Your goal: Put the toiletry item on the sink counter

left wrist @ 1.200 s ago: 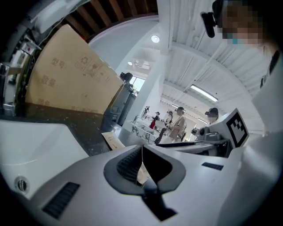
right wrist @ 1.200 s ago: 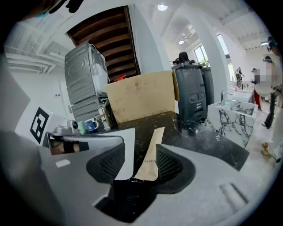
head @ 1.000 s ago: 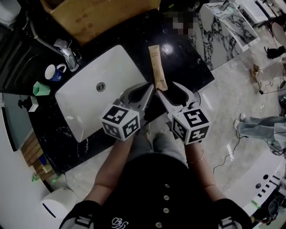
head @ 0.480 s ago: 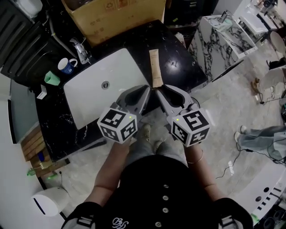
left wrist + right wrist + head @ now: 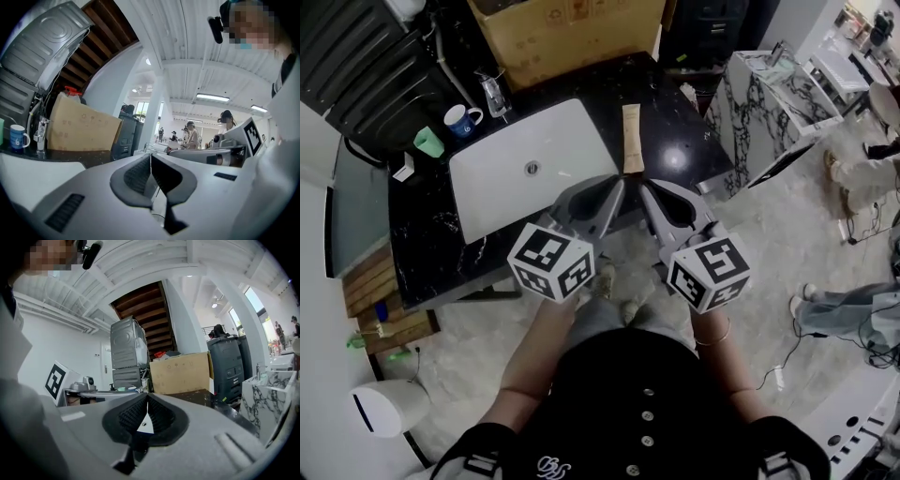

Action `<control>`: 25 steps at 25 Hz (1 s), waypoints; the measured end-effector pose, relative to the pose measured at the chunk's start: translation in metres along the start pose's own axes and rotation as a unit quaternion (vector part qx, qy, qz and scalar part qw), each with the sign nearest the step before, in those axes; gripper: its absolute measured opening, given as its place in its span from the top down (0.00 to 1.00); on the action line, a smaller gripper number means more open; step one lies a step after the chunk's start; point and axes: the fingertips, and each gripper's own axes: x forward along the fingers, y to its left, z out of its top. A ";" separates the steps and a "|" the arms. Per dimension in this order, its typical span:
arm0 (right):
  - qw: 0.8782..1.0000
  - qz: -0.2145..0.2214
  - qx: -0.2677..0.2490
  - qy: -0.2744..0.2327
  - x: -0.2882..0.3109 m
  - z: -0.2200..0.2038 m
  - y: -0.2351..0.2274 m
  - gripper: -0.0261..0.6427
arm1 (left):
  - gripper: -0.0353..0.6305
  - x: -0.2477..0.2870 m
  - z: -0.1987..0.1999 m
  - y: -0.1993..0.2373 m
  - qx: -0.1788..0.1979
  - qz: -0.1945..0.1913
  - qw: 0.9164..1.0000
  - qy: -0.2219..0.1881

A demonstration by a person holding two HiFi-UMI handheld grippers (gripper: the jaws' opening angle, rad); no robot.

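SINK COUNTER, ITEM DOWN: the toiletry item [image 5: 632, 139], a slim tan tube, lies flat on the black sink counter [image 5: 680, 122]. It sits on the stretch between the white basin [image 5: 525, 173] and the counter's right edge, with its near end close to the front edge. Both tongs hang at that front edge, tips side by side and near the tube's end but, as far as we can tell, apart from it. The left gripper [image 5: 617, 187] is clenched on nothing, its ribbed pads [image 5: 136, 176] pressed together in its own view. The right gripper [image 5: 647, 190] has just been closing its jaws, which now meet with nothing between them either. Toward the counter's back-left corner stand a blue mug [image 5: 463, 119], a green cup [image 5: 429, 142] and the faucet [image 5: 495, 94], with a cardboard box [image 5: 572, 33] at the back edge — none of it in play. We judge the placing done and the step in hand to be getting clear of the item. The next move, as we read it, asks little — keep both tips off the tube so it is not nudged toward the front edge, and spread the jaws only if another item is to be fetched.
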 end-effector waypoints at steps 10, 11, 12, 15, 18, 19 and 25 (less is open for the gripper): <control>0.999 0.037 -0.001 -0.003 -0.024 -0.006 0.019 0.95 | 0.92 -0.010 -0.009 -0.028 0.000 -0.001 1.000 0.001; 0.999 0.037 0.000 -0.002 -0.025 -0.007 0.018 0.95 | 0.92 -0.011 -0.010 -0.029 -0.002 -0.001 1.000 0.002; 0.999 0.037 0.002 -0.001 -0.027 -0.007 0.018 0.95 | 0.92 -0.011 -0.012 -0.030 -0.002 -0.001 1.000 0.002; 0.999 0.040 0.004 -0.002 -0.031 -0.007 0.017 0.95 | 0.92 -0.012 -0.015 -0.035 -0.003 -0.003 1.000 0.005; 0.999 0.048 0.003 0.000 -0.033 -0.006 0.018 0.96 | 0.92 -0.011 -0.018 -0.039 -0.006 -0.006 1.000 0.008; 0.999 0.050 0.003 0.002 -0.033 -0.007 0.019 0.95 | 0.92 -0.011 -0.018 -0.040 -0.008 -0.007 1.000 0.008; 0.999 0.051 0.004 0.009 -0.029 -0.011 0.019 0.96 | 0.92 -0.012 -0.015 -0.037 -0.013 -0.007 1.000 0.003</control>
